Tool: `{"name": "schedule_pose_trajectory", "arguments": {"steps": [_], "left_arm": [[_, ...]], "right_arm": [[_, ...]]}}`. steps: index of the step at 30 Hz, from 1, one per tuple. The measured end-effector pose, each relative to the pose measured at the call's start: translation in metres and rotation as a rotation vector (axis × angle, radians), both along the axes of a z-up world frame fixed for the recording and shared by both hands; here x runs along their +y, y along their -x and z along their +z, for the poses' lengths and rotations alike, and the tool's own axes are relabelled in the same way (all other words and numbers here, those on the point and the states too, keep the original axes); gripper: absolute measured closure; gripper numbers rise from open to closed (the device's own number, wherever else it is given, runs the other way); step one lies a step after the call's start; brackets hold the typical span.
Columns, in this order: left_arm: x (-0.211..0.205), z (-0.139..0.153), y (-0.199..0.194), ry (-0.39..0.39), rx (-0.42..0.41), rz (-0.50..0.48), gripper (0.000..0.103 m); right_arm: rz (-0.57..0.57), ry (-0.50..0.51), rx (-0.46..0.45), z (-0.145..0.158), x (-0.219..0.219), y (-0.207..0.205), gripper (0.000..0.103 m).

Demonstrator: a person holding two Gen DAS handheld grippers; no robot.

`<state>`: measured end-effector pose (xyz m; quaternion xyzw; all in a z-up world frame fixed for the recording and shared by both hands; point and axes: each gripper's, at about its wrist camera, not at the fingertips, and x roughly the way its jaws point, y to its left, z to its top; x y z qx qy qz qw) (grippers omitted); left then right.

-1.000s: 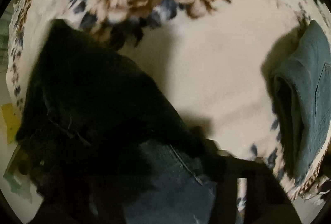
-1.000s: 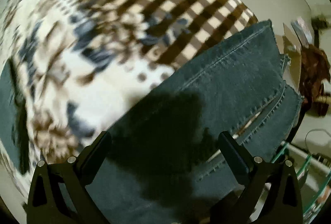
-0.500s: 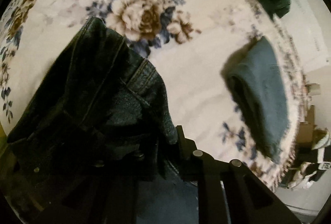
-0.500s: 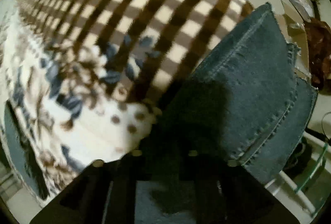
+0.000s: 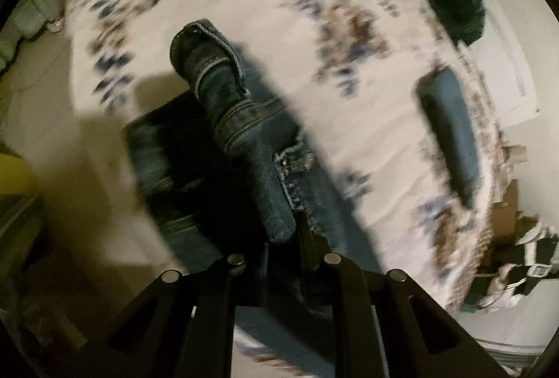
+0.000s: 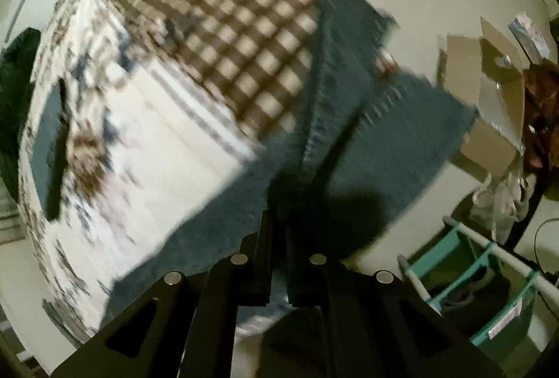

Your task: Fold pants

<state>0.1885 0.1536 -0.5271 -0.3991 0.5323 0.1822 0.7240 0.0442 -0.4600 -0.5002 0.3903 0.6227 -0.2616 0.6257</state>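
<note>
Over the bed (image 5: pixel 349 105): jeans (image 5: pixel 244 133) lifted.
Left gripper (image 5: pixel 279 231): jaws clenched on jeans.
Right gripper (image 6: pixel 277 227): jaws clenched on jeans.
Cardboard box (image 6: pixel 489 119), 3 o'clock: contents unclear.

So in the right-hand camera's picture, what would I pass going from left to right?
Dark green cloth at the edge → folded blue-grey garment on the bed → brown-and-cream checked blanket → blue denim jeans held up by the right gripper → brown cardboard box.

One jeans (image 5: pixel 244 133), one folded garment (image 5: pixel 450 133) (blue-grey).
</note>
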Motion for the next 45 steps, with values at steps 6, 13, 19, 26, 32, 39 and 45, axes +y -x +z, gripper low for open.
{"name": "schedule_pose_trajectory", "arguments": {"steps": [6, 13, 19, 26, 32, 39, 45], "left_arm": [[0.016, -0.060, 0.039, -0.037, 0.078, 0.029, 0.095], [0.024, -0.059, 0.044, -0.074, 0.082, -0.030, 0.094], [-0.041, -0.016, 0.015, -0.250, 0.051, -0.282, 0.053], [-0.152, -0.033, -0.025, -0.228, 0.032, -0.521, 0.023], [-0.214, -0.049, -0.036, -0.223, 0.048, -0.647, 0.023], [-0.233, -0.055, -0.033, -0.206, 0.069, -0.702, 0.023], [-0.234, -0.068, -0.029, -0.184, 0.106, -0.706, 0.023]], "right_arm": [[0.026, 0.011, 0.026, -0.054, 0.016, 0.048, 0.097], [0.042, -0.031, 0.022, -0.081, 0.014, 0.064, 0.087], [0.061, 0.054, -0.029, -0.045, -0.015, 0.063, 0.033], [0.199, 0.208, -0.027, -0.051, -0.036, -0.027, 0.026], [0.024, 0.234, -0.007, -0.058, -0.088, 0.003, 0.079], [-0.442, 0.028, -0.153, -0.074, -0.173, 0.137, 0.069], [-0.473, -0.025, -0.293, -0.082, -0.172, 0.150, 0.069]]}}
